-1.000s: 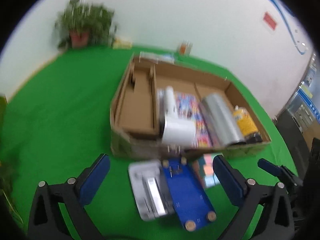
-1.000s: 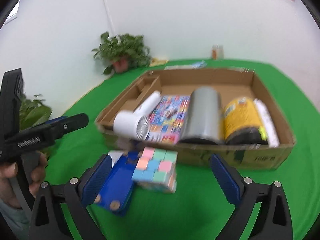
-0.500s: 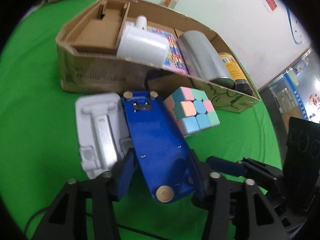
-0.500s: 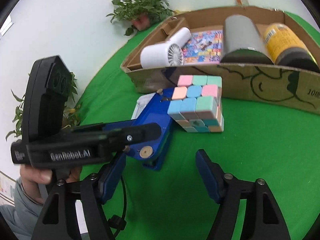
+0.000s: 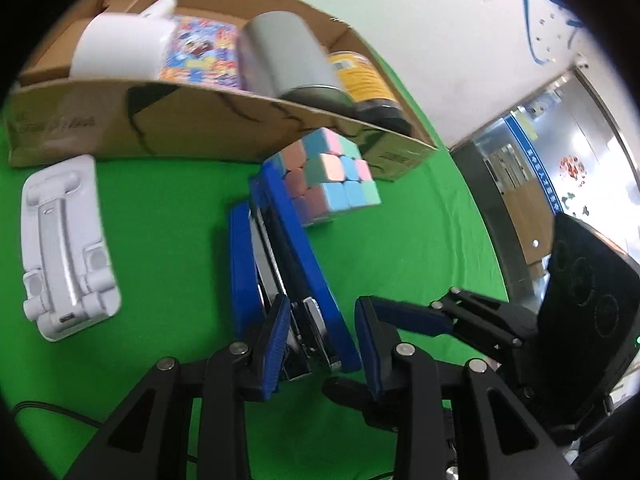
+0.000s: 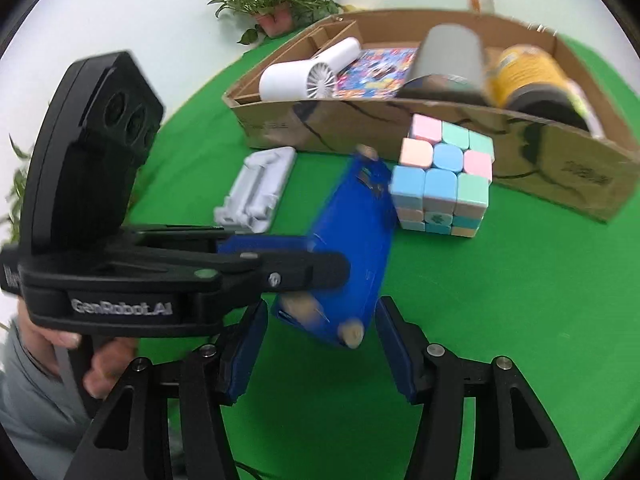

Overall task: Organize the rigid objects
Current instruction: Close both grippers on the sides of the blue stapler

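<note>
— How much of the sorting can be counted as done?

— A good part, it seems. In the cardboard box (image 6: 420, 136) at the far side of the green cloth (image 6: 520, 320) four things are already laid: a white hand fan (image 6: 304, 76) towards the left, a colourful flat pack (image 6: 372, 72) next to it, a grey cylinder (image 6: 448, 60) and a yellow can (image 6: 528, 76) at the right. The small compartments at the far left end appear to be unfilled.

— And what is left outside?

— Three things, all near the box's front wall: a blue stapler (image 5: 288, 256) in the middle, a pastel puzzle cube (image 6: 440, 184) touching its far end on the right, and a white plastic holder (image 5: 68, 248) lying flat to the left, apart from the rest.

— Which is being handled?

— The stapler. It is tipped onto its side, and the left gripper (image 5: 320, 340) is being closed around its near end — the left pad looks pressed on it, though a sliver of gap may remain at the right pad. The right gripper (image 6: 320, 344) is also being narrowed, with the stapler's near end between its jaws, but its pads are seen standing clear of it.

— So the stage is judged as?

— Past halfway: the stapler is only being grasped, and the cube and the holder are untouched.
</note>
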Tool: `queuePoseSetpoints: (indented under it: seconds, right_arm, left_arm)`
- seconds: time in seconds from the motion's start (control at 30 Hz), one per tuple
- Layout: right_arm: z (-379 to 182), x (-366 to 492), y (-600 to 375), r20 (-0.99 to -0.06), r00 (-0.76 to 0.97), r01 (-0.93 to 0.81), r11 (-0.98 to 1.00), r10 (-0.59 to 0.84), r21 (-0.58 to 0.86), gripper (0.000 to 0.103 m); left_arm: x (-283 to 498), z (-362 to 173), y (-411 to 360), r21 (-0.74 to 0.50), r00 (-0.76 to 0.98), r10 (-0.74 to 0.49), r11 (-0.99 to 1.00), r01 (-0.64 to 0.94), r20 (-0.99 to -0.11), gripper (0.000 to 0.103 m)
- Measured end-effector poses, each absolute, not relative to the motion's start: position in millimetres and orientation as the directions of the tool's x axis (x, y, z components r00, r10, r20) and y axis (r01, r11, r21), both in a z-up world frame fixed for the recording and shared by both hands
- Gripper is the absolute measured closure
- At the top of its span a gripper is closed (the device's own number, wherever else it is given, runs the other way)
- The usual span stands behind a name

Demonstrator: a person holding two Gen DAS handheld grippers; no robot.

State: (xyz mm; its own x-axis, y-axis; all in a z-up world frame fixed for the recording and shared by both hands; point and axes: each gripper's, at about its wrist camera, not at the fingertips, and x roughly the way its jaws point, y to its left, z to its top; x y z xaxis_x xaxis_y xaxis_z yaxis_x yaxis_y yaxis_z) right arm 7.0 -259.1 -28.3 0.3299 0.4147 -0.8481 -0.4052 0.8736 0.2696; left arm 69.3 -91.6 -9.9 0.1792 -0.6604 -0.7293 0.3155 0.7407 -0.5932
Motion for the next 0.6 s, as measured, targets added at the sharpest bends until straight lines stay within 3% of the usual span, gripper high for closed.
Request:
queuePoseSetpoints:
  seconds: [0.1, 0.17, 0.23, 0.47, 0.6]
  right_arm:
    - [-17.1, -2.9, -261.5, -0.836, 0.394, -0.429, 0.881, 0.381, 0.200, 0.044]
    - [-14.9, -7.9, -257.1, -0.824, 0.429, -0.434, 0.885, 0.369, 0.171, 0.033]
    - [-17.3, -10.0, -251.1, -0.819, 0.456, -0.427, 0.893, 0.350, 0.144, 0.033]
    - [-50.5, -3.4, -222.9, -0.835, 0.450, -0.411, 0.904, 0.318, 0.122, 0.033]
    - [-60.5, -5.0, -216.2, -0.829, 0.479, -0.410, 0.909, 0.287, 0.078, 0.033]
  left_arm:
    - [65.8, -5.5, -92.7, -0.587, 0.213, -0.661, 0.743, 0.321, -0.720, 0.062]
    - [68.1, -3.7, -82.3, -0.578, 0.253, -0.643, 0.763, 0.290, -0.722, 0.042]
    - [69.5, -3.2, -71.0, -0.572, 0.283, -0.631, 0.775, 0.268, -0.722, 0.036]
    - [75.6, -42.2, -61.0, -0.650, 0.139, -0.666, 0.746, 0.145, -0.733, 0.034]
    - [72.8, -53.9, -68.2, -0.767, 0.076, -0.775, 0.631, 0.116, -0.627, 0.034]
